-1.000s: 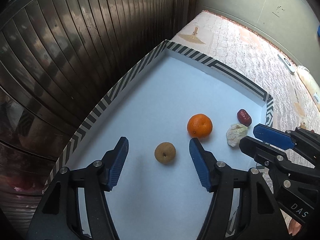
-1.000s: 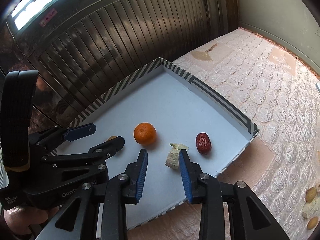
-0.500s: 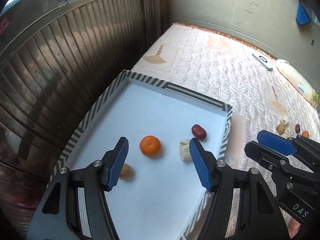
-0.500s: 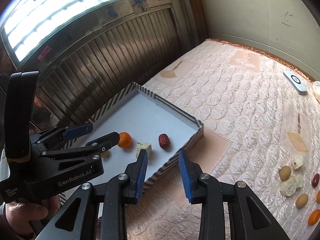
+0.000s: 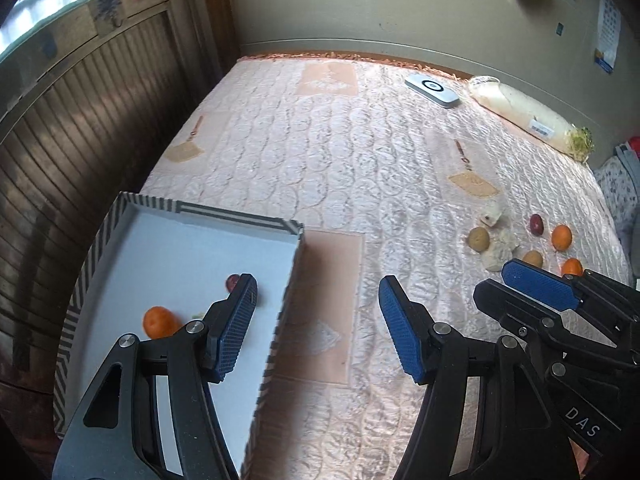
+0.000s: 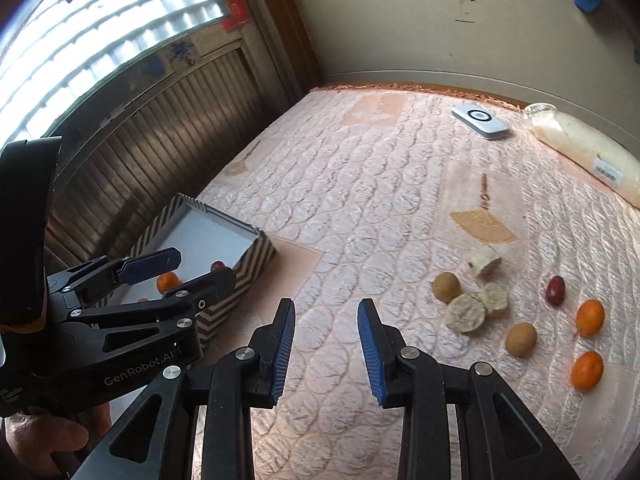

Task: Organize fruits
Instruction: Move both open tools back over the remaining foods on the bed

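Right now the left gripper (image 5: 316, 332) is hanging with its jaws released and nothing between them, pointing down over the bare quilted bed (image 5: 320, 152) just beside the tray's near wall. The right gripper (image 6: 326, 344) is also hovering over the quilt with its jaws parted more narrowly and gripping nothing. A hand (image 6: 44, 440) is showing at the lower left of the right wrist view, wrapping the left gripper's handle.

Just to the left of the left jaws, the striped-rim tray (image 5: 288, 280) is lying on the bed, holding an orange (image 5: 159, 322) and a red date (image 5: 232, 281) that is partly hidden behind the left finger; a pale scrap between them is too covered to identify.

Well apart, off to the right on the quilt, the loose fruit is sitting in a cluster: two brown round fruits (image 6: 446, 287) (image 6: 521, 339), three pale cut pieces (image 6: 466, 313) (image 6: 496, 298) (image 6: 485, 261), a second red date (image 6: 555, 290) and two more oranges (image 6: 590, 317) (image 6: 587, 370).

Farther back near the wall, a white flat device (image 6: 480, 121) is lying beside a long bagged white radish (image 6: 588, 152). Dark slatted wood panelling (image 5: 80, 128) is running along the bed's left side.
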`<control>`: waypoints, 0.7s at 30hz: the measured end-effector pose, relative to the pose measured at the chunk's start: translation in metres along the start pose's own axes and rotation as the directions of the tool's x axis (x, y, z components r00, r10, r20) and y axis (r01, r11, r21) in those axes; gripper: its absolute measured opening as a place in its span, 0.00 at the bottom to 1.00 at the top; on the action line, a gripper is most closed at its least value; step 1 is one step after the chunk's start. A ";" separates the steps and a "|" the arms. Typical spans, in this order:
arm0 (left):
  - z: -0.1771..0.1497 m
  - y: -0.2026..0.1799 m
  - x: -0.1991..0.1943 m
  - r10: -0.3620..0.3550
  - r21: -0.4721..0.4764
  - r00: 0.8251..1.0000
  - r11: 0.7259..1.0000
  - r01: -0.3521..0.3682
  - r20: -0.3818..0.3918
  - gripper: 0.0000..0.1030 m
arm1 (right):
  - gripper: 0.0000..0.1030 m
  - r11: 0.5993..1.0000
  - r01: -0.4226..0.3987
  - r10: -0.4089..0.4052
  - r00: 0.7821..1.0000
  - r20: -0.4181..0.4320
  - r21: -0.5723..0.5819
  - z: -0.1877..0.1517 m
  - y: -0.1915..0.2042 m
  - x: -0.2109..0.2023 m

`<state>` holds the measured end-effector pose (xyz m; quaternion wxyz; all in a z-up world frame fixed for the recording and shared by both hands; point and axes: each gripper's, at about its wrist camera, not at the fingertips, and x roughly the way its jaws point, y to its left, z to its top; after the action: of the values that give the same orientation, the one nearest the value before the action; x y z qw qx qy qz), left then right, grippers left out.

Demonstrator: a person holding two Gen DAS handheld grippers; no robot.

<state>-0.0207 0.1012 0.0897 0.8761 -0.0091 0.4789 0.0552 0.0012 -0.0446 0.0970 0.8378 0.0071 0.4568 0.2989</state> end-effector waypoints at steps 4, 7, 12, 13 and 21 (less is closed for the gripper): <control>0.004 -0.024 0.004 -0.029 0.043 1.000 0.999 0.029 -0.005 0.62 | 0.30 0.998 0.035 -0.036 0.999 0.012 0.047 -0.007 -0.024 -0.012; 0.006 -0.041 0.010 -0.055 0.068 0.998 0.996 0.056 -0.015 0.62 | 0.31 0.994 0.067 -0.069 0.998 0.012 0.082 -0.016 -0.043 -0.022; 0.008 -0.068 0.021 -0.098 0.107 0.994 0.989 0.102 -0.040 0.62 | 0.31 0.982 0.122 -0.122 0.992 -0.006 0.146 -0.033 -0.076 -0.032; 0.008 -0.073 0.024 -0.106 0.114 0.993 0.987 0.111 -0.045 0.62 | 0.31 0.978 0.130 -0.130 0.991 -0.013 0.161 -0.037 -0.083 -0.033; 0.007 -0.109 0.048 -0.179 0.146 0.978 0.970 0.194 -0.109 0.62 | 0.31 0.958 0.173 -0.171 0.985 -0.029 0.230 -0.055 -0.119 -0.044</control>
<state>0.0223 -0.0024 0.0489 0.8517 0.0117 0.5198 -0.0653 0.0004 -0.1790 0.0643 0.8520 0.0636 0.4911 0.1699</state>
